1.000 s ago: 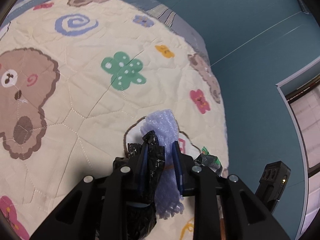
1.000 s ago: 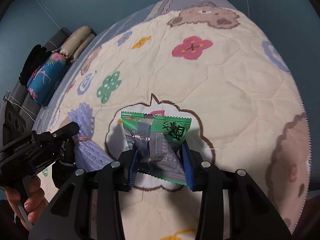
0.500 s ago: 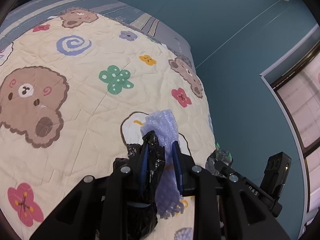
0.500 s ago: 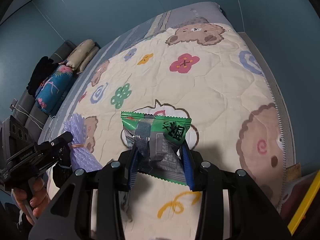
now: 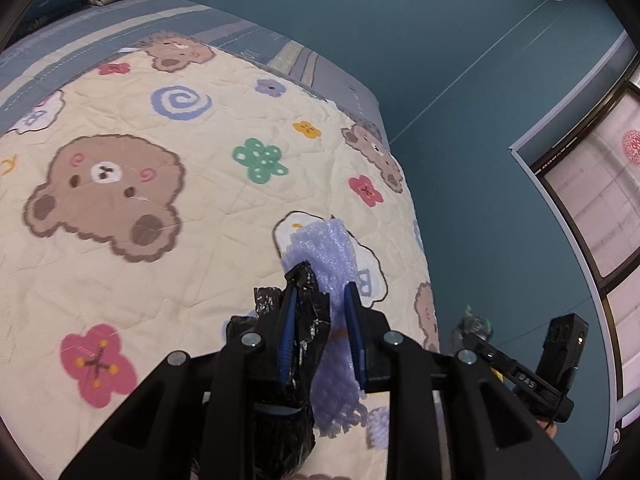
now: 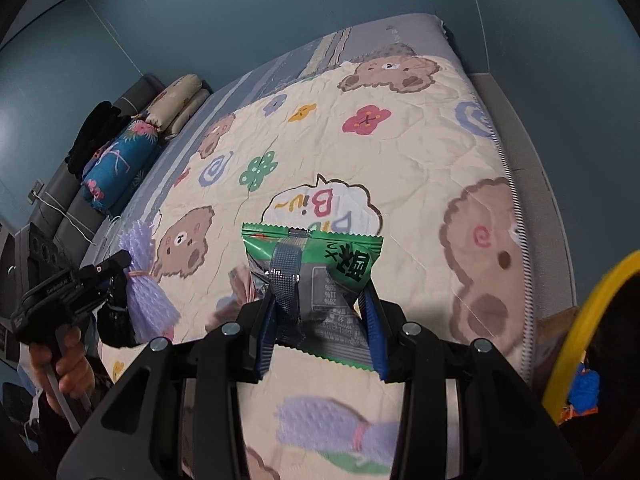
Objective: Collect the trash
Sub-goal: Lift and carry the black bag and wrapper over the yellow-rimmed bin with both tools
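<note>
Green wrapper (image 6: 316,280) clamped in right tongs (image 6: 320,320), lilac foam netting (image 5: 328,280) in left tongs (image 5: 320,332), above quilt's edge (image 6: 516,240)

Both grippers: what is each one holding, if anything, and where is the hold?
Left gripper pinches lilac foam netting and crumpled black plastic mid-length. Right gripper grips the green snack wrapper by its lower side edges.

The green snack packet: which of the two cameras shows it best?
The right wrist view: the green snack packet fills the centre, clamped in the right tool, print and tape visible. The left wrist view catches only a crumpled green-and-silver corner beyond the bed's edge.
</note>
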Demonstrator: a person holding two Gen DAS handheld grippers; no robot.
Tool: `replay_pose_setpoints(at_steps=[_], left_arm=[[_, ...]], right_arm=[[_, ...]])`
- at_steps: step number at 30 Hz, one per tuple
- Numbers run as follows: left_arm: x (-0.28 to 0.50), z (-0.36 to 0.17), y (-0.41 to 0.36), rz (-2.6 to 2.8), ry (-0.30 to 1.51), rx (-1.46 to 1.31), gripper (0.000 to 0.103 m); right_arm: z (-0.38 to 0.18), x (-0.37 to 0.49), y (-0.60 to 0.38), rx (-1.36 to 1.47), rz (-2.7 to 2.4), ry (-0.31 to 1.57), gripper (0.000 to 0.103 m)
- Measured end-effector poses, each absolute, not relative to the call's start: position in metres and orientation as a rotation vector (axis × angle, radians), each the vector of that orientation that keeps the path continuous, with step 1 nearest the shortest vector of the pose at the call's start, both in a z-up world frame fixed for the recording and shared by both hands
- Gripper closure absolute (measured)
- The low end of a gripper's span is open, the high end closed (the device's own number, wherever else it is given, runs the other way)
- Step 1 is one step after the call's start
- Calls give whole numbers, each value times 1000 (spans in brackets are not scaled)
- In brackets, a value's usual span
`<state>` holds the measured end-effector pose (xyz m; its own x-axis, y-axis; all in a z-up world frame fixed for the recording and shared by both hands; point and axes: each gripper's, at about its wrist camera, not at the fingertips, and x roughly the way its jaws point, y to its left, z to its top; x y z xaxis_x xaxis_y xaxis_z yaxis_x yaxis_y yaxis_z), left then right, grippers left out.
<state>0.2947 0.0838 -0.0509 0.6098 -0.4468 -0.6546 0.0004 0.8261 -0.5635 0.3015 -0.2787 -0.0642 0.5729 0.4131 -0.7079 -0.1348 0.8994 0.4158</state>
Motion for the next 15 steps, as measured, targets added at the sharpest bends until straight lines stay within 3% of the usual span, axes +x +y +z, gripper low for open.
replay_pose_setpoints(at_steps=[15], left_arm=[[241, -6, 88, -292, 804, -544, 81]], right_arm=[[-39, 218, -341, 302, 251, 848, 66]])
